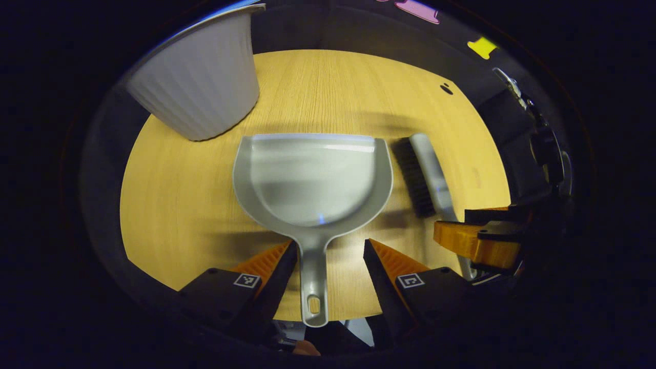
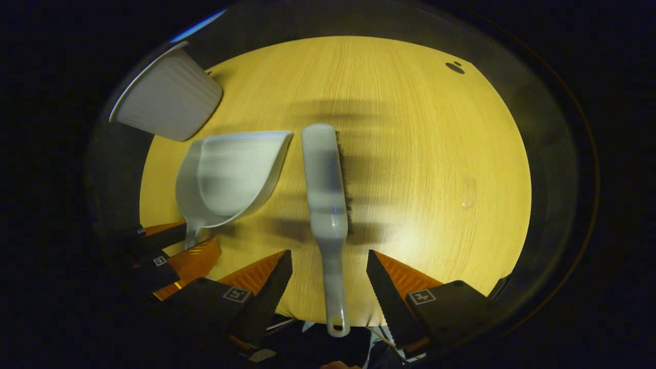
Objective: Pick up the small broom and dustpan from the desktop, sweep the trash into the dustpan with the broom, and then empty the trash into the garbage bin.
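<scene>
A grey dustpan (image 1: 312,179) lies flat on the wooden desktop (image 1: 333,82), its handle pointing back between the fingers of my left gripper (image 1: 330,248). That gripper is open; the handle runs close to its left finger. To the pan's right lies the small broom (image 1: 425,174), bristles toward the pan. In the right gripper view the broom (image 2: 325,189) lies lengthwise, and its thin handle passes between the fingers of my right gripper (image 2: 328,256), which is open with gaps on both sides. The dustpan (image 2: 230,174) and the left gripper (image 2: 174,256) show at the left there.
A white ribbed garbage bin (image 1: 200,87) stands at the far left corner of the desktop (image 2: 164,100). A small dark speck (image 2: 455,66) lies near the far right edge, and a faint clear scrap (image 2: 467,192) on the right half. The other gripper (image 1: 476,241) is at the broom's handle.
</scene>
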Motion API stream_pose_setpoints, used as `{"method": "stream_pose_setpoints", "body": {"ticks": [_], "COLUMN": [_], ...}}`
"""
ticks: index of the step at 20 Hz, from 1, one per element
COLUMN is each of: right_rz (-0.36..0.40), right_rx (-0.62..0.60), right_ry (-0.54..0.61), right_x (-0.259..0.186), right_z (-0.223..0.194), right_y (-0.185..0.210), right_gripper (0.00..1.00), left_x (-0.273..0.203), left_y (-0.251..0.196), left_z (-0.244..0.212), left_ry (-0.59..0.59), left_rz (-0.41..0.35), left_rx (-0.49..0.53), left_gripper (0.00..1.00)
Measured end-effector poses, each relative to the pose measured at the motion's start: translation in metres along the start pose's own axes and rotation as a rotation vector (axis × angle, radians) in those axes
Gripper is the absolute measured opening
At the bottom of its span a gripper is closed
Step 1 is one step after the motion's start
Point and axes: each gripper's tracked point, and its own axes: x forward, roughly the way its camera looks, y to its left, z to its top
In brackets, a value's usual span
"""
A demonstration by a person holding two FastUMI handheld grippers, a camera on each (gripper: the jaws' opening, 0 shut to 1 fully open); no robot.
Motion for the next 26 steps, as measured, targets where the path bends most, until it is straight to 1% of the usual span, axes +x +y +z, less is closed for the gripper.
{"method": "stream_pose_setpoints", "body": {"ticks": [1, 3, 4, 5, 6, 7, 9, 11, 12, 13, 14, 15, 16, 18, 19, 20, 22, 23, 24, 25, 26], "right_rz": [0.007, 0.027, 0.042, 0.053, 0.052, 0.043, -0.012, -0.042, -0.042, -0.044, -0.039, -0.026, -0.020, -0.027, -0.035, -0.039, -0.051, -0.052, -0.046, -0.044, -0.052], "right_rx": [0.006, 0.014, 0.019, 0.023, 0.021, 0.011, 0.004, -0.008, -0.016, -0.022, -0.021, -0.028, -0.045, -0.084, -0.089, -0.082, -0.079, -0.077, -0.070, -0.061, -0.057], "right_ry": [-0.039, -0.129, -0.181, -0.243, -0.334, -0.457, -0.735, -0.992, -1.116, -1.238, -1.350, -1.448, -1.507, -1.560, -1.583, -1.609, -1.644, -1.641, -1.636, -1.629, -1.629], "right_x": [-0.014, -0.052, -0.073, -0.097, -0.123, -0.149, -0.214, -0.280, -0.309, -0.330, -0.356, -0.382, -0.396, -0.402, -0.405, -0.413, -0.419, -0.417, -0.415, -0.415, -0.416], "right_z": [0.002, 0.008, 0.011, 0.013, 0.019, 0.028, 0.050, 0.060, 0.064, 0.069, 0.068, 0.070, 0.066, 0.057, 0.052, 0.056, 0.059, 0.060, 0.059, 0.058, 0.059], "right_y": [0.000, 0.005, 0.010, 0.015, 0.017, 0.021, 0.018, 0.023, 0.027, 0.031, 0.036, 0.047, 0.056, 0.065, 0.069, 0.067, 0.071, 0.071, 0.071, 0.070, 0.070], "right_gripper": [0.94, 0.94, 0.95, 0.96, 0.95, 0.95, 0.95, 0.94, 0.94, 0.94, 0.94, 0.90, 0.94, 0.94, 0.94, 0.94, 0.94, 0.94, 0.92, 0.94, 0.94], "left_x": [-0.019, -0.059, -0.082, -0.107, -0.134, -0.161, -0.212, -0.257, -0.280, -0.296, -0.309, -0.306, -0.305, -0.303, -0.302, -0.300, -0.302, -0.300, -0.303, -0.304, -0.304], "left_y": [0.000, -0.010, -0.014, -0.017, -0.025, -0.032, -0.034, -0.029, -0.026, -0.027, -0.030, -0.031, -0.032, -0.028, -0.028, -0.028, -0.028, -0.028, -0.027, -0.027, -0.026], "left_z": [0.004, 0.013, 0.016, 0.022, 0.027, 0.032, 0.043, 0.053, 0.057, 0.054, 0.056, 0.053, 0.052, 0.049, 0.051, 0.052, 0.053, 0.053, 0.053, 0.053, 0.054], "left_ry": [-0.042, -0.129, -0.180, -0.253, -0.330, -0.428, -0.639, -0.856, -0.973, -1.082, -1.210, -1.283, -1.322, -1.354, -1.363, -1.368, -1.369, -1.359, -1.352, -1.347, -1.348], "left_rz": [0.002, -0.017, -0.027, -0.046, -0.079, -0.106, -0.123, -0.099, -0.070, -0.049, -0.048, -0.051, -0.057, -0.046, -0.035, -0.031, -0.025, -0.029, -0.029, -0.031, -0.029], "left_rx": [0.015, 0.030, 0.021, 0.008, 0.009, 0.016, 0.045, 0.092, 0.127, 0.155, 0.174, 0.190, 0.212, 0.259, 0.268, 0.271, 0.260, 0.248, 0.232, 0.215, 0.198], "left_gripper": [0.80, 0.80, 0.80, 0.79, 0.80, 0.80, 0.80, 0.79, 0.79, 0.79, 0.79, 0.78, 0.77, 0.77, 0.77, 0.77, 0.77, 0.77, 0.77, 0.77, 0.77]}}
